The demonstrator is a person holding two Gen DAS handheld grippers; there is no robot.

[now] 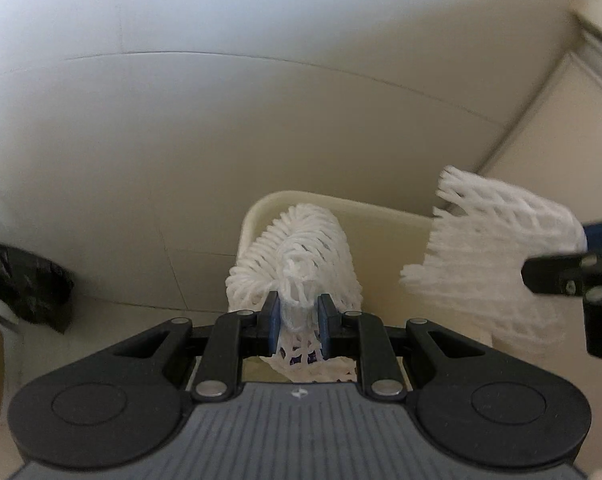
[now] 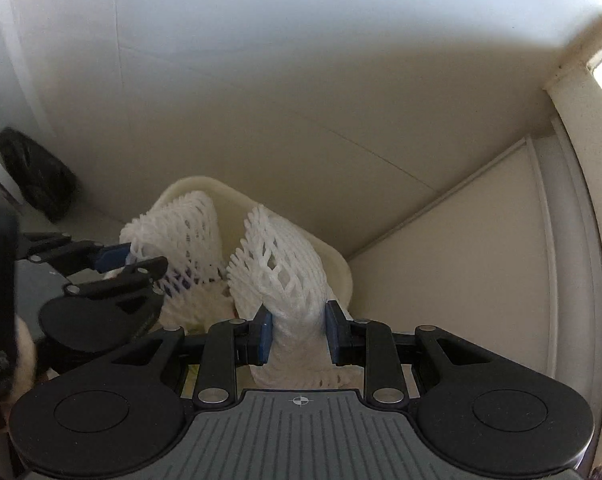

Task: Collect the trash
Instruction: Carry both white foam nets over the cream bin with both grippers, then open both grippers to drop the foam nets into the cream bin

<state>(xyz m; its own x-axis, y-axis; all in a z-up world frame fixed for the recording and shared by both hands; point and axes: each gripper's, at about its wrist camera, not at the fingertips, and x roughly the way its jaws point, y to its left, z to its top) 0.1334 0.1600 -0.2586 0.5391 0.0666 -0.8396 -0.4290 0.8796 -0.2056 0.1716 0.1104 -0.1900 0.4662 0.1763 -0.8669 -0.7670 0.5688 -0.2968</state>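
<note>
My left gripper [image 1: 299, 314] is shut on a white foam fruit net [image 1: 297, 248], squeezed between its blue pads above a cream plastic bin [image 1: 389, 216]. In the right wrist view my right gripper [image 2: 297, 332] is shut on a second white foam net [image 2: 281, 256], which stands up from the pads over the same cream bin [image 2: 337, 264]. The left gripper [image 2: 135, 262] shows at the left there with its net [image 2: 181, 232]. In the left wrist view the right gripper [image 1: 581, 256] enters from the right edge with its net [image 1: 485, 248]. More white material lies inside the bin.
A crumpled black bag [image 1: 25, 280] lies on the pale floor at the left, also seen as the black bag [image 2: 37, 176] in the right wrist view. A cream wall with a skirting edge [image 2: 441, 196] runs behind the bin at the right.
</note>
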